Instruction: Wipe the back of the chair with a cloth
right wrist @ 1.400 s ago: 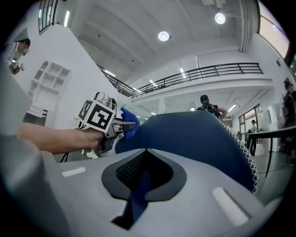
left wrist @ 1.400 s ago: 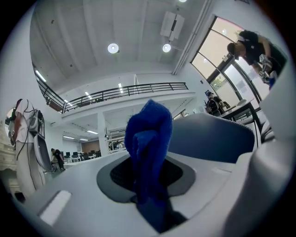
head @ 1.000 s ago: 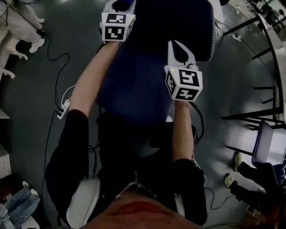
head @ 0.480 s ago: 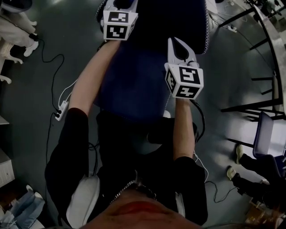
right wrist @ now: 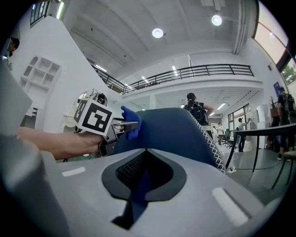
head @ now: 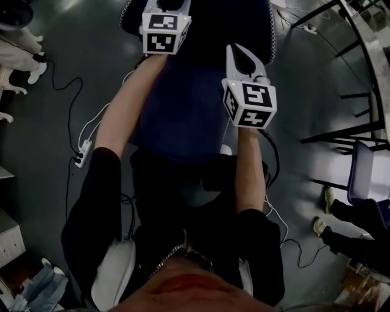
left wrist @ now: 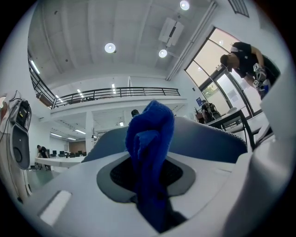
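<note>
Two grippers, head view: we look steeply down on the dark blue chair back (head: 189, 103); the left gripper (head: 166, 6) reaches its far top edge, and the right gripper (head: 242, 58) hangs above its right half.
Left gripper view: the jaws are clenched on a bunched blue cloth (left wrist: 150, 148), which sticks up past the tips; the chair back's rim lies just behind it.
Right gripper view: the jaws are drawn together, holding nothing we can see; ahead, the cloth sits at the chair back's top left corner, seemingly touching, with white stitching (right wrist: 208, 139) running down the far edge.
Handling: we judge the cloth soft, light and limp, best pinched at a gathered fold so a pad overhangs; the upholstered back looks firm yet may swivel under pressure.
Writing: we can read no brand or text; only black-and-white square markers (head: 250, 103) show on the cubes.
</note>
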